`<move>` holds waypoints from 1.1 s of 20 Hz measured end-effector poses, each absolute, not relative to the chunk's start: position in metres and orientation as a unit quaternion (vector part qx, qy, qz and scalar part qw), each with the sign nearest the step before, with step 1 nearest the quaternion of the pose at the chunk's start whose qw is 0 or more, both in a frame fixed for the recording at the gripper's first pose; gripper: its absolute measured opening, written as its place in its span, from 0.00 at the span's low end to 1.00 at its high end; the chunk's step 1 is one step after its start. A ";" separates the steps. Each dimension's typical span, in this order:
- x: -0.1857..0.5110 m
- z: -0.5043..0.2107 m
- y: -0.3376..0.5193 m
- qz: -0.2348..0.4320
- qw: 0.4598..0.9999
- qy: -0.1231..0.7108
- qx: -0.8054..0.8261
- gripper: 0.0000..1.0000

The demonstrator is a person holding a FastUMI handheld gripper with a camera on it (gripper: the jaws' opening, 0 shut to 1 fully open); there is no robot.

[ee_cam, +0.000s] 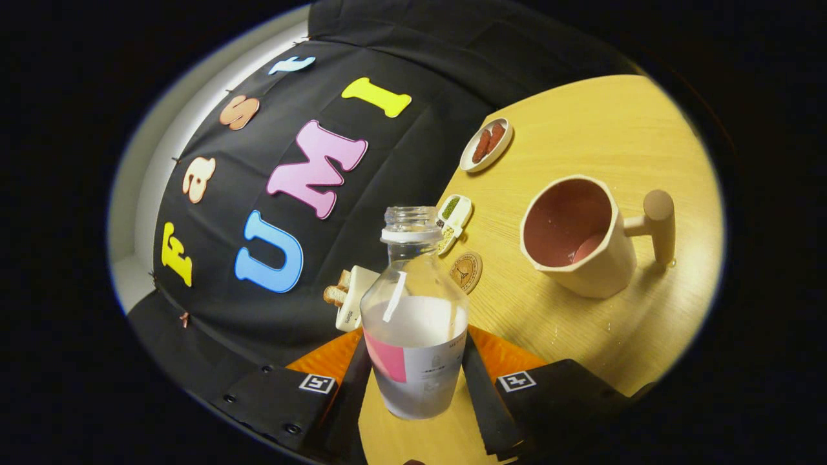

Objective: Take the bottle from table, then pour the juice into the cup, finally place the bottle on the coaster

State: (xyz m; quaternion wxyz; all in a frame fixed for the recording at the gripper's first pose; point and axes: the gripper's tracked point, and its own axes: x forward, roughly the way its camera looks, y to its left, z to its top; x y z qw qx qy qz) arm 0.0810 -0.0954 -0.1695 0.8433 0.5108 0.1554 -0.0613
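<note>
A clear plastic bottle (414,323) with no cap and a white and pink label stands between my fingers, with pale liquid in its lower part. My gripper (413,374) is shut on the bottle, both fingers pressing its sides. The whole view is rolled, so the table slants. Beyond the fingers to the right stands a cream cup (577,236) with a pink inside and a thick wooden-looking handle, a little liquid at its bottom. A small round brown coaster (466,271) lies on the table just beyond the bottle, between it and the cup.
The wooden table (601,129) carries small dishes: an oval one with red pieces (486,144), a white one with green bits (453,221), and a white dish with brown sticks (349,298) beside the bottle. The booth's black cloth wall rises behind them.
</note>
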 end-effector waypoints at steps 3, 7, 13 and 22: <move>0.082 -0.174 -0.094 -0.060 0.813 0.162 0.557 0.76; 0.084 -0.183 -0.097 -0.067 0.783 0.174 0.593 0.76; 0.084 -0.177 -0.105 -0.073 0.746 0.152 0.644 0.76; 0.083 -0.167 -0.120 -0.086 0.679 0.118 0.720 0.75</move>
